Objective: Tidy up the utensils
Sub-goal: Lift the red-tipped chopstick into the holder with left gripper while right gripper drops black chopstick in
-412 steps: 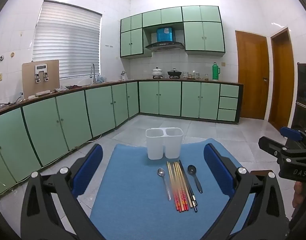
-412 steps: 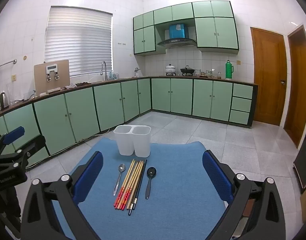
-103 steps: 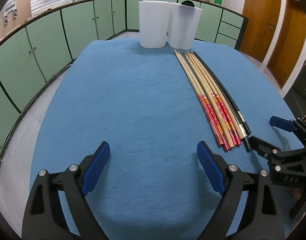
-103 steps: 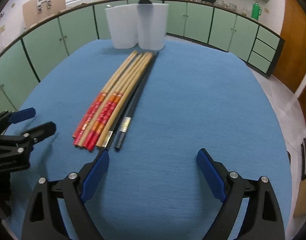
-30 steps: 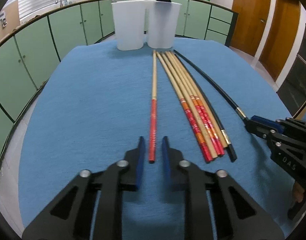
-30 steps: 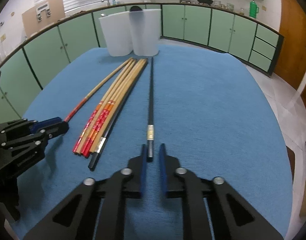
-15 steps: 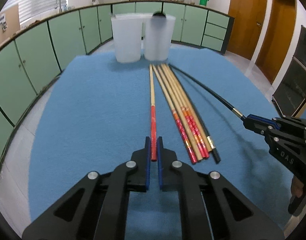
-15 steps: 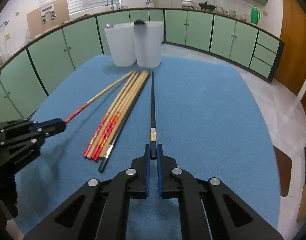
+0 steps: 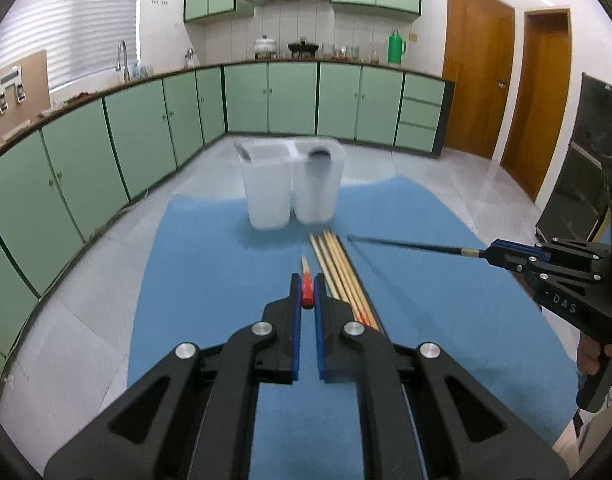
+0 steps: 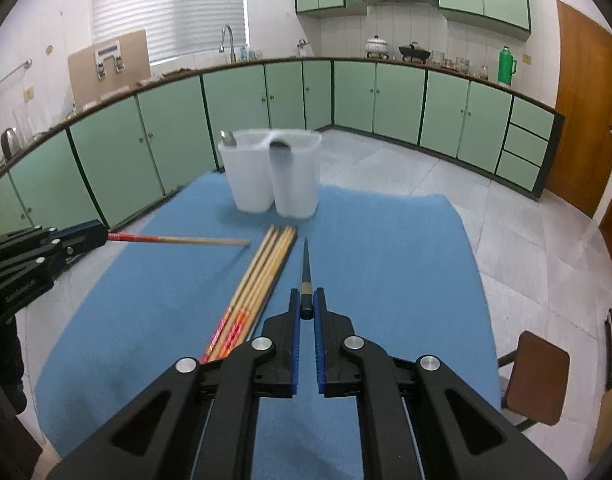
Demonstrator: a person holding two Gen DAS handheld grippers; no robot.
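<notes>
Blue cloth covers the desk (image 10: pixel 385 240). Two chopsticks are lifted: a red-ended wooden chopstick (image 9: pixel 306 276) pinched between the left gripper (image 9: pixel 307 304) fingers at lower centre, and a black chopstick (image 10: pixel 306 276) clamped in the right gripper (image 10: pixel 306 312). About five more chopsticks (image 10: pixel 262 276) lie mid-frame below a white two-compartment holder (image 10: pixel 274 172) with one spoon in each side.

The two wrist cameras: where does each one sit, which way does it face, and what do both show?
Left wrist: sits on the left tongs, faces the white holder; grips a red-ended chopstick; right tongs at its right.
Right wrist: sits on the right tongs, faces the same holder; grips a black chopstick; left tongs at its left.
Shared: holder, blue mat, loose chopsticks.
</notes>
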